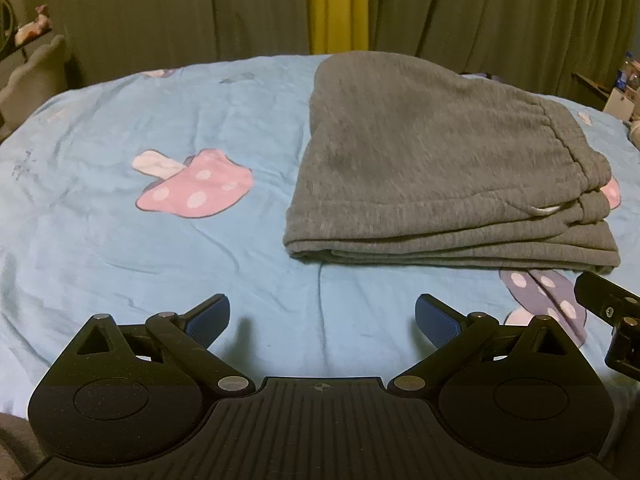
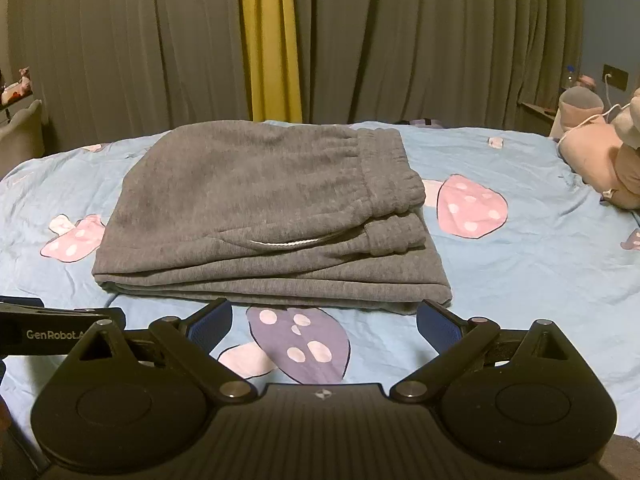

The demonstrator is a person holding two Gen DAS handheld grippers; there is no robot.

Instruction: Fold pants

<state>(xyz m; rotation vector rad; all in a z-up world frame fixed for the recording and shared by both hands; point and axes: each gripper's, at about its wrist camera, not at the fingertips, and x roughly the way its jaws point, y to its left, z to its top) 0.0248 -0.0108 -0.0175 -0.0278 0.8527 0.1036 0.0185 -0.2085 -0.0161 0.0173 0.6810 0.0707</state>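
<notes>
My left gripper (image 1: 322, 314) spread wide, empty, hovering low over blue sheet (image 1: 100, 240). My right gripper (image 2: 324, 320) same: released, nothing held, near edge of pants (image 2: 260, 208) just ahead.

Risks, my guess: any nudge from right fingers (image 2: 438, 322) at near hem could drag stack, spill layers; soft bedding gives, so pinch may catch sheet too.

Pants: grey fleece, folded into stacked rectangle, layered edges facing me, elastic waistband (image 2: 384, 172) on right side, white drawcord peeking out. Lies mid-bed, ahead of both grippers. Fold looks done. Curtains (image 2: 160, 40) behind.
</notes>
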